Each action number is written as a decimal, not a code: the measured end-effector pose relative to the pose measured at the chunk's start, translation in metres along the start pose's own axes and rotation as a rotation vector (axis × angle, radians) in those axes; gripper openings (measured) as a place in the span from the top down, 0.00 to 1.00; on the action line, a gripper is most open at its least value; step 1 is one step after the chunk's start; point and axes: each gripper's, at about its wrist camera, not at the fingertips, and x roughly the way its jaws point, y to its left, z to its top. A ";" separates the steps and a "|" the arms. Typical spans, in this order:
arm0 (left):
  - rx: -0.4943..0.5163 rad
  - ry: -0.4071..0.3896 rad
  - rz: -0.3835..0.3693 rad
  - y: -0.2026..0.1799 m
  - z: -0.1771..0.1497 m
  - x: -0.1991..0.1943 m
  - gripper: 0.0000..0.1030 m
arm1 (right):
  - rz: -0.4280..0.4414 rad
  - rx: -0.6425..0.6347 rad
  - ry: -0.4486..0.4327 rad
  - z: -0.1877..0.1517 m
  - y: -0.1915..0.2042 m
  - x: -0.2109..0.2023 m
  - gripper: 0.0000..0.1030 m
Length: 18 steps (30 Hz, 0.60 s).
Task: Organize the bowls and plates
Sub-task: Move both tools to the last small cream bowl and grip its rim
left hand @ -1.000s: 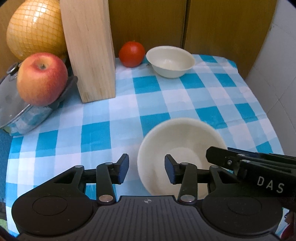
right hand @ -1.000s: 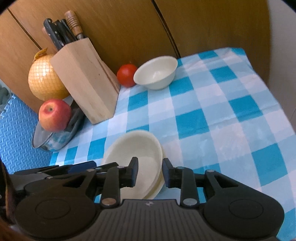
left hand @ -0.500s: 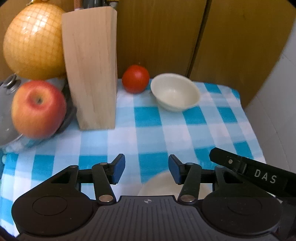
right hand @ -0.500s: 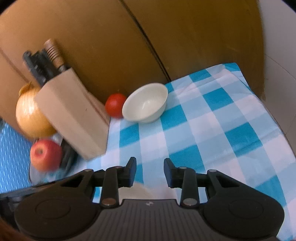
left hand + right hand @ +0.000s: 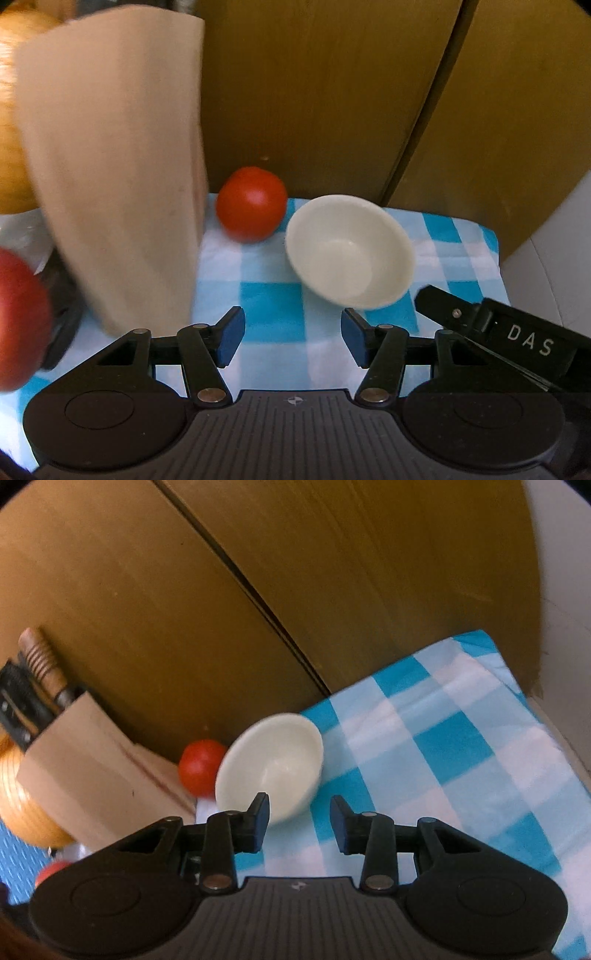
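A small cream bowl [image 5: 349, 251] stands upright at the back of the blue-and-white checked tablecloth [image 5: 273, 306], beside a red tomato [image 5: 252, 203]. My left gripper [image 5: 292, 338] is open with nothing between its fingers, just short of the bowl's near rim. In the right wrist view the same bowl [image 5: 271, 766] lies just beyond my right gripper [image 5: 300, 821], which is open and empty, its left fingertip over the bowl's near rim. The right gripper's black body [image 5: 517, 339] juts into the left view at lower right. The stacked plates are out of view.
A wooden knife block [image 5: 114, 166] stands left of the tomato, with knife handles [image 5: 33, 686] showing. A netted yellow melon [image 5: 22, 805] and a red apple [image 5: 18, 317] sit at the far left. Brown cabinet doors [image 5: 258, 590] close off the back.
Both grippers have moved forward from over the stacked plates toward the small bowl at the back. The plates have dropped out of view and the bowl looms larger.
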 end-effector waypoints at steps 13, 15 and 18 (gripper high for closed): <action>-0.031 0.018 -0.043 0.005 0.017 0.045 0.47 | 0.024 0.013 -0.008 0.013 -0.007 0.050 0.65; -0.025 0.029 -0.042 0.005 0.017 0.049 0.49 | 0.022 0.008 -0.001 0.012 -0.008 0.056 0.65; -0.009 0.042 -0.030 0.004 0.017 0.055 0.60 | 0.017 0.001 0.014 0.009 -0.009 0.064 0.65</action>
